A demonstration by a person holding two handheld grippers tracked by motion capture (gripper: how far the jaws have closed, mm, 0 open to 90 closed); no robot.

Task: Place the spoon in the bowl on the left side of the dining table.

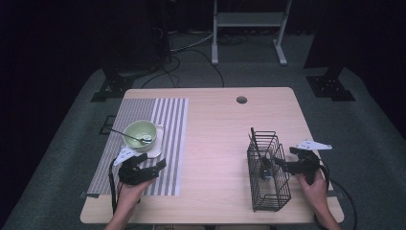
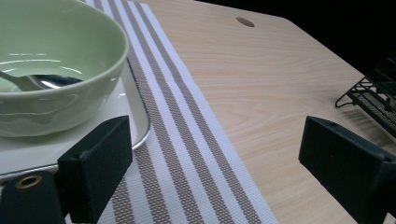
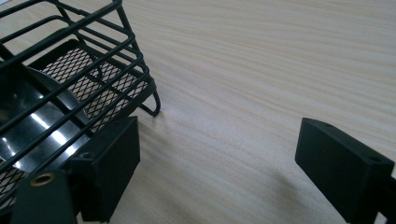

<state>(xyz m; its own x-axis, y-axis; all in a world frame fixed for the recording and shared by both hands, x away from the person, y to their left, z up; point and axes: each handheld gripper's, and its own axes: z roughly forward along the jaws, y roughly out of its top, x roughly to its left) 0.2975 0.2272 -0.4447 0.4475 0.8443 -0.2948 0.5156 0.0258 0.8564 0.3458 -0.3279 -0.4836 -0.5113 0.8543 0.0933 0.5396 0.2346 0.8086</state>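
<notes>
1. Both pairs of jaws are spread and hold nothing.
2. The left gripper point(image 1: 152, 167) hovers just beside the green bowl point(image 1: 140, 134), whose spoon point(image 1: 129, 135) is not yet lifted.
3. The right gripper point(image 1: 283, 165) sits beside the wire rack point(image 1: 268, 187), where a dark utensil point(image 1: 261, 163) stands.
4. Judging by this, the spoon's transfer remains.

Bare table point(image 1: 215, 139) lies wide open between the striped mat point(image 1: 167, 120) and the wire basket point(image 1: 268, 177), so either tool could cross there; the green bowl point(image 1: 140, 132) on its tray blocks the way just ahead of the left tool point(image 1: 152, 165); the basket's side stands against the right tool point(image 1: 282, 164).
</notes>
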